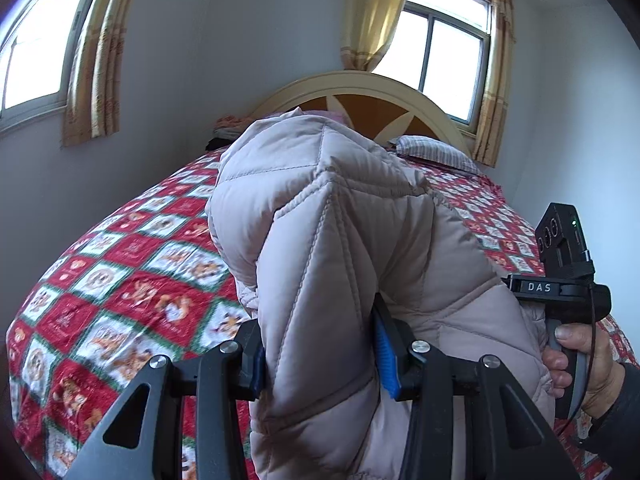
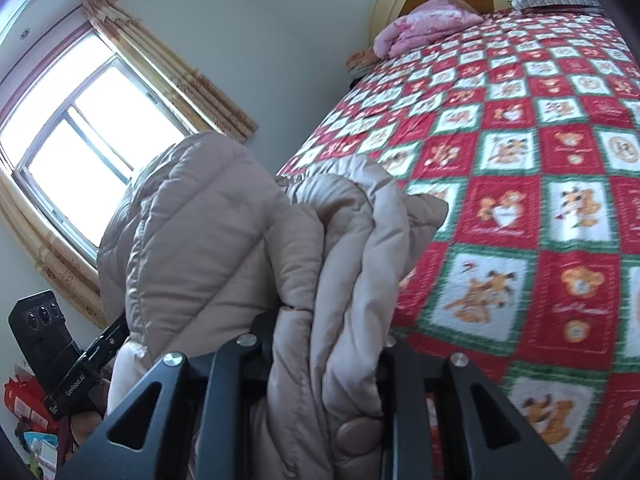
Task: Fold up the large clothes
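A pale beige quilted puffer jacket (image 1: 320, 216) hangs in the air over the bed, bunched between both grippers. My left gripper (image 1: 320, 360) is shut on a thick fold of it, the blue pads (image 1: 386, 354) pressing into the padding. In the right wrist view the same jacket (image 2: 248, 240) fills the middle, and my right gripper (image 2: 326, 348) is shut on several gathered layers that hide its pads. The right gripper's body (image 1: 564, 280) shows at the right of the left wrist view, held by a hand (image 1: 588, 364). The left one's body (image 2: 52, 344) shows at the lower left of the right wrist view.
A bed with a red, white and green patchwork quilt (image 2: 520, 160) lies below. At its head are a cream arched headboard (image 1: 360, 92), a striped pillow (image 1: 436, 150) and a folded pink blanket (image 2: 424, 24). Curtained windows (image 1: 448, 56) stand behind. Red boxes (image 2: 24, 404) sit on the floor.
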